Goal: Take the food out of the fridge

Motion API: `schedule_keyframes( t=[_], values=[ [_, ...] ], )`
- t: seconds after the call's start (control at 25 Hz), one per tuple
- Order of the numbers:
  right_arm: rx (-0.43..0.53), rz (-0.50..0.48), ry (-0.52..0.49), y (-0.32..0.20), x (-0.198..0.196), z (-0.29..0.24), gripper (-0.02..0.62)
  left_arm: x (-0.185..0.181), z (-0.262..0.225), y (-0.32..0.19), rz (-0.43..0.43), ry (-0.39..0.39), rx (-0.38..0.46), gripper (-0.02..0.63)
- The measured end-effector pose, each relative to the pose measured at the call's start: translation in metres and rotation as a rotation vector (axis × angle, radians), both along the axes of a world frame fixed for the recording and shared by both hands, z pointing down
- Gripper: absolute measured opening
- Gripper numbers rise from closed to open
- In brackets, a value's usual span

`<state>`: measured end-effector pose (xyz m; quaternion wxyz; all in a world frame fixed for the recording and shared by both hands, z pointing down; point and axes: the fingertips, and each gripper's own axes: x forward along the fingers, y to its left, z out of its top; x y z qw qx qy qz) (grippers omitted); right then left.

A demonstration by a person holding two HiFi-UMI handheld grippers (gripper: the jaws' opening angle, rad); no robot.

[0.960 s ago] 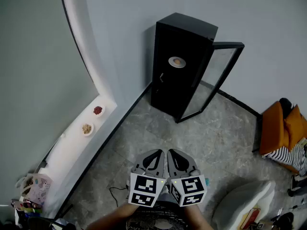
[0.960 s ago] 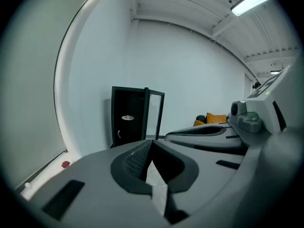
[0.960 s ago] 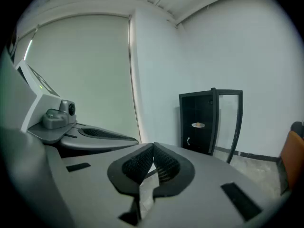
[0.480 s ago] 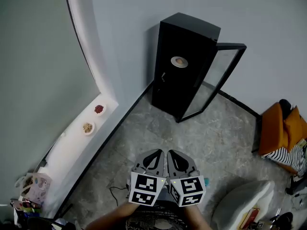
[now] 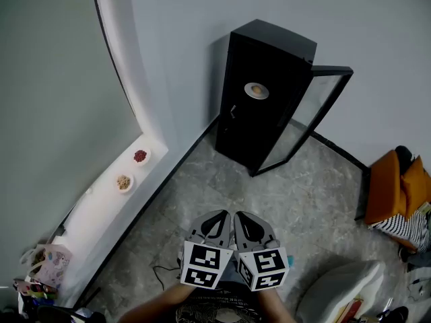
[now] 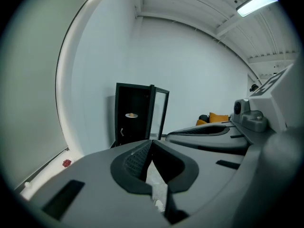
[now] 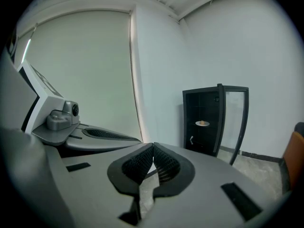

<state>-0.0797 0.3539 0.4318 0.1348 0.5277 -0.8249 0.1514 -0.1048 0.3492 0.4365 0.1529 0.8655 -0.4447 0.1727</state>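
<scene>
Far across the floor point(image 5: 269, 200) in the head view, the fridge point(image 5: 266, 99) stands with its door point(image 5: 316, 110) open to the right, and the food point(image 5: 255, 90) lies inside it. Our left gripper point(image 5: 213, 225) and right gripper point(image 5: 252, 227) are near us, side by side. The left gripper view shows its jaws closed on nothing. The right gripper view shows the same. We think we must walk closer first, then open one gripper before reaching inside.
</scene>
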Motion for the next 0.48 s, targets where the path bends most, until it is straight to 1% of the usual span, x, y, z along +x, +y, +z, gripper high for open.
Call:
schedule_keyframes(
  t=[0.24,0.48],
  values=[
    [-0.006,0.008,-0.01,-0.039,0.017,0.004,0.02,0.015,0.005,-0.039,-0.002,-0.011,-0.006,0.014],
    [-0.007,0.001,-0.013,-0.091,0.041,0.004,0.02,0.035,0.005,-0.09,-0.015,-0.024,-0.008,0.014]
  ],
)
